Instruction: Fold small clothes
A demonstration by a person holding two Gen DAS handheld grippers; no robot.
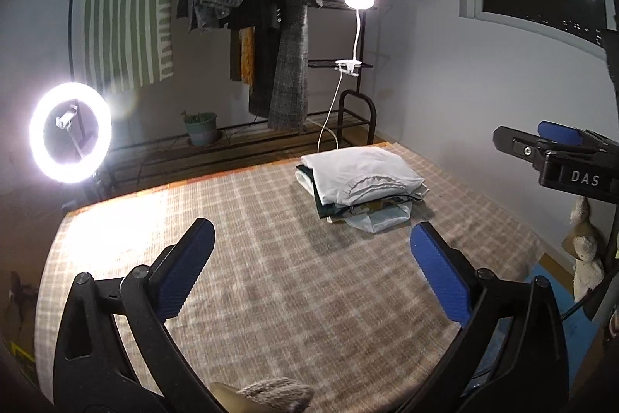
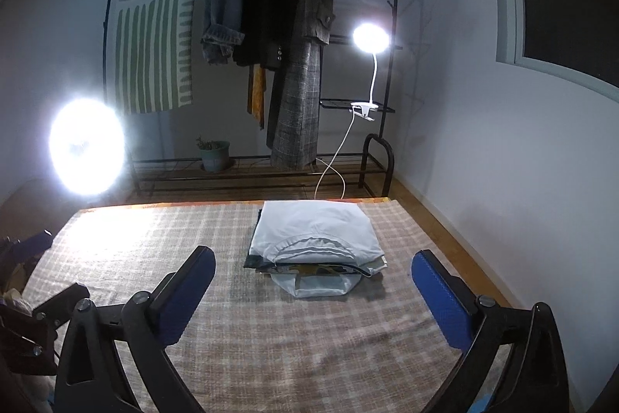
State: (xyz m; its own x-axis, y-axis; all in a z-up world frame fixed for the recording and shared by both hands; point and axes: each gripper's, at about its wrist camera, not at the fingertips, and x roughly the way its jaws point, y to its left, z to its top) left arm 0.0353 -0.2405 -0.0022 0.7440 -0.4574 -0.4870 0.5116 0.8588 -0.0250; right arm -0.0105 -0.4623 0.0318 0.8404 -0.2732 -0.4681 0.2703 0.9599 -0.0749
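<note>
A stack of folded small clothes [image 1: 361, 182], with a pale white garment on top, lies at the far right of the checked table cloth [image 1: 251, 258]. It also shows in the right wrist view [image 2: 315, 246], far middle. My left gripper [image 1: 313, 239] is open and empty, held above the cloth short of the stack. My right gripper [image 2: 313, 268] is open and empty, just in front of the stack. The right gripper's side shows in the left wrist view [image 1: 557, 149]. A knitted grey item [image 1: 276, 393] peeks in at the bottom edge.
A clothes rack [image 2: 271, 45] with hanging coats and a striped cloth stands behind the table. A ring light [image 1: 69, 132] glares at the left, a clip lamp [image 1: 359, 2] at the back. A plant pot [image 2: 214, 153] sits on the rack's base. A wall is at the right.
</note>
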